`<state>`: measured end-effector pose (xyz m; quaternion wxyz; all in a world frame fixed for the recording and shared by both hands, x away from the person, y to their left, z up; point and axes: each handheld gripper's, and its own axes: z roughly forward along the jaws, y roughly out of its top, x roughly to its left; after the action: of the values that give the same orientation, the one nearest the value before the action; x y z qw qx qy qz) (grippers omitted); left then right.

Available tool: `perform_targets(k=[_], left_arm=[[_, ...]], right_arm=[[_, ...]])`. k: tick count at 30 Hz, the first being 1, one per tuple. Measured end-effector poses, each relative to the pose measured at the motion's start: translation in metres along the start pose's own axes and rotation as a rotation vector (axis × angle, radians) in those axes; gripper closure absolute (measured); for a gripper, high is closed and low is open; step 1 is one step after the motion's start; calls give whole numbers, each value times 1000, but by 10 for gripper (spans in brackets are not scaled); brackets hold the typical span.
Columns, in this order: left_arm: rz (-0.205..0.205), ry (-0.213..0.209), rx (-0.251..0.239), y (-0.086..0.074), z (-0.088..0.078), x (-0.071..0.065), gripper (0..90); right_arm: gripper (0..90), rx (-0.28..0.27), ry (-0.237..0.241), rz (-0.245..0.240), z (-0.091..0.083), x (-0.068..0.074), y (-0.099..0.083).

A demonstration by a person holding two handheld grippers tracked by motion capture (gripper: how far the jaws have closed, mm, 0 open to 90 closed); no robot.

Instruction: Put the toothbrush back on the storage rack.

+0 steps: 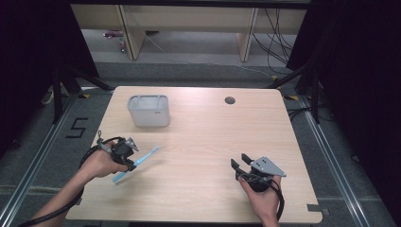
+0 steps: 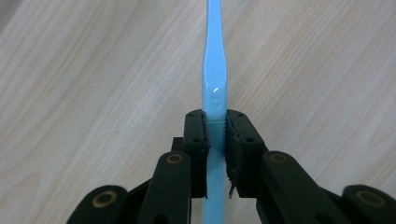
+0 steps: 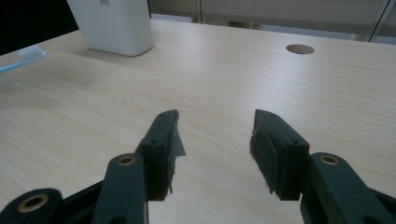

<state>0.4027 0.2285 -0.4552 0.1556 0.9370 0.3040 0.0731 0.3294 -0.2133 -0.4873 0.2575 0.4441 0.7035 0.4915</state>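
The left tongs (image 2: 215, 135) are clamped on the handle of a light blue toothbrush (image 2: 214, 84), its flattened stem running straight ahead from between the jaws over the pale wooden worktop (image 2: 93, 84); in the high view these tongs (image 1: 131, 150) sit at the near left of the worktop (image 1: 203, 142) with the toothbrush (image 1: 138, 162) slanting through them. The right tongs (image 3: 215, 135) stand wide apart with nothing between them, held low above the wood at the near right (image 1: 240, 161). Farther ahead of the right tongs and to their left stands a white rectangular container (image 3: 112, 25), the brush head (image 3: 31, 53) just this side of it, and a round hole (image 3: 300, 48) lies ahead to their right
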Motion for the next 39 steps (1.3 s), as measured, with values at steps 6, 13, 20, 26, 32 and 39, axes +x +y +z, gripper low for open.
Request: perform_targets(k=[6, 13, 20, 26, 32, 39], left_arm=[[-34, 17, -72, -3, -6, 1, 783], [-75, 12, -128, -8, -9, 2, 783], [-77, 31, -177, -11, -11, 8, 783], [-112, 47, -235, -14, -13, 10, 783], [-146, 71, -291, -18, -15, 14, 783], [-189, 114, -397, -22, -16, 18, 783]], right_arm=[[515, -10, -1, -11, 0, -1, 0], [516, -8, 1, 1, 1, 0, -1], [515, -4, 3, -14, 2, 1, -2], [515, -7, -5, -13, 2, 0, -2], [515, 5, -1, -9, 1, 0, -2], [514, 12, -3, 17, 1, 3, -2]])
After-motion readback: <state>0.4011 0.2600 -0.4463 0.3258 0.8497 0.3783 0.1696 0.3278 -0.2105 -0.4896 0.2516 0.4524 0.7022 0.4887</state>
